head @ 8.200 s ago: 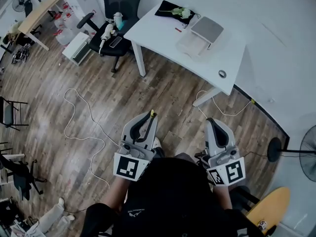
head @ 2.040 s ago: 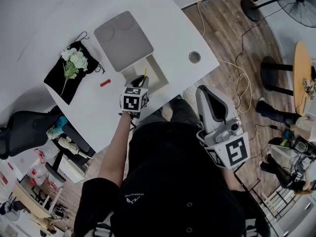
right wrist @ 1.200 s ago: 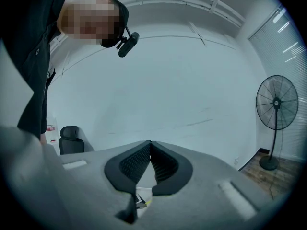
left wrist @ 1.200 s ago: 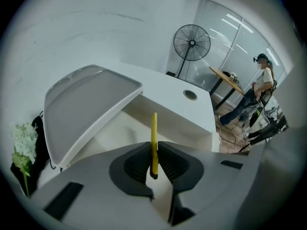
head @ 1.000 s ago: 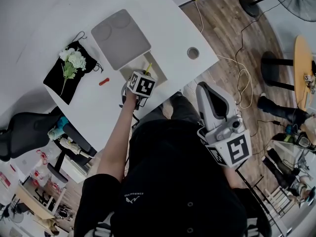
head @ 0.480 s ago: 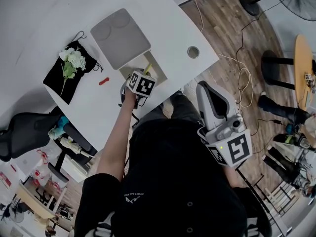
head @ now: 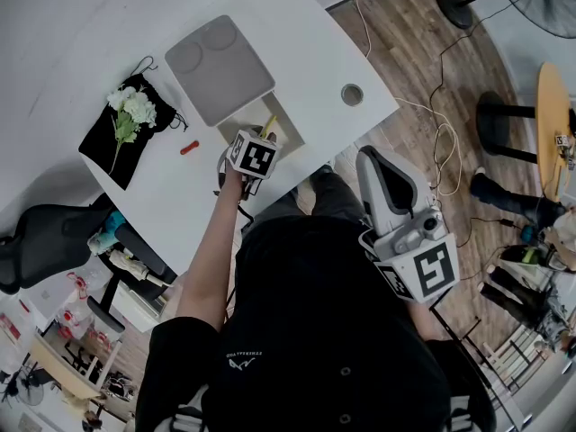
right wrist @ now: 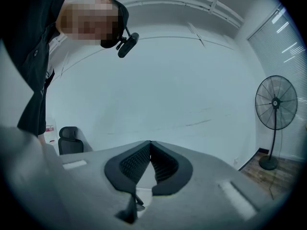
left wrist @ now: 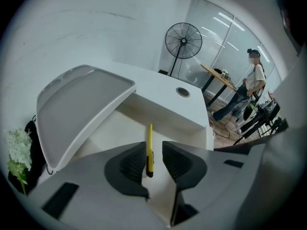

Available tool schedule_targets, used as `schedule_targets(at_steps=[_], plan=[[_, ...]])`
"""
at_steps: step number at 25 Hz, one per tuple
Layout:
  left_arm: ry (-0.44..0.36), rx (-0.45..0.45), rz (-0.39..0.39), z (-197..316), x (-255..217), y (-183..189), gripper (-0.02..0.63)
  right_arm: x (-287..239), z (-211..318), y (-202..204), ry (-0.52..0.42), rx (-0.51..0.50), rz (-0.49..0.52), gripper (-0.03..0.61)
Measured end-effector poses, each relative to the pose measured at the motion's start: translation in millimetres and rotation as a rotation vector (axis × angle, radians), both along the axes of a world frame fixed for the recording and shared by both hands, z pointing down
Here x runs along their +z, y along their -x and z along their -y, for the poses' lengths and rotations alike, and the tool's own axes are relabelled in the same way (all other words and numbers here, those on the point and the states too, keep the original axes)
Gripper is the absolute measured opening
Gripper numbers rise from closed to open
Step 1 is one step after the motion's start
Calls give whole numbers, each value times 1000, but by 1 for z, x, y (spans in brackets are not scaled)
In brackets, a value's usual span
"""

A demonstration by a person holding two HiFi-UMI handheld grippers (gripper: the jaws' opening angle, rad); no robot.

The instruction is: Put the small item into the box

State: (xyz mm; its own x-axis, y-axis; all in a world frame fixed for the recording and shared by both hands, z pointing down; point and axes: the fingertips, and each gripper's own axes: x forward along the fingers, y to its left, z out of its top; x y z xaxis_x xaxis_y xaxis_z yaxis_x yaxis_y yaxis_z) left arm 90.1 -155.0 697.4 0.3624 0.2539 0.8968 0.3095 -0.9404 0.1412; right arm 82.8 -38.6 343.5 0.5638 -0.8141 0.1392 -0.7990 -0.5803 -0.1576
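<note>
Yellow pen (left wrist: 149, 139) over the open white box (left wrist: 168, 113)
Left gripper (left wrist: 153, 147) clamps it, tip pointing forward above the box; right gripper (right wrist: 150, 145) jaws pressed together, empty.

Crossed from open wooden floor up to the white table (head: 315, 52), which had lain far ahead. Reached the left gripper (head: 263, 139) out from low in front of the body to above the open box (head: 288, 120), and carried the yellow item (head: 268, 126) there with it. Turned its marker cube (head: 253, 156) round within the last two seconds and edged nearer the box. Shifted the right gripper (head: 371, 157) off to the body's right side.
</note>
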Motion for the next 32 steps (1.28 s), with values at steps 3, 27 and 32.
schedule_targets(at_steps=[3,27,32], plan=[[1,-41,-31,6,-3,3,17,0,-1,0,-4,-2,1,5],[176,-166,-538,4,-165,2,5,8,5,10,-6,-78,13,5],[216,-166,-667,-1,-223,10,5,11,8,10,-8,-99,21,5]])
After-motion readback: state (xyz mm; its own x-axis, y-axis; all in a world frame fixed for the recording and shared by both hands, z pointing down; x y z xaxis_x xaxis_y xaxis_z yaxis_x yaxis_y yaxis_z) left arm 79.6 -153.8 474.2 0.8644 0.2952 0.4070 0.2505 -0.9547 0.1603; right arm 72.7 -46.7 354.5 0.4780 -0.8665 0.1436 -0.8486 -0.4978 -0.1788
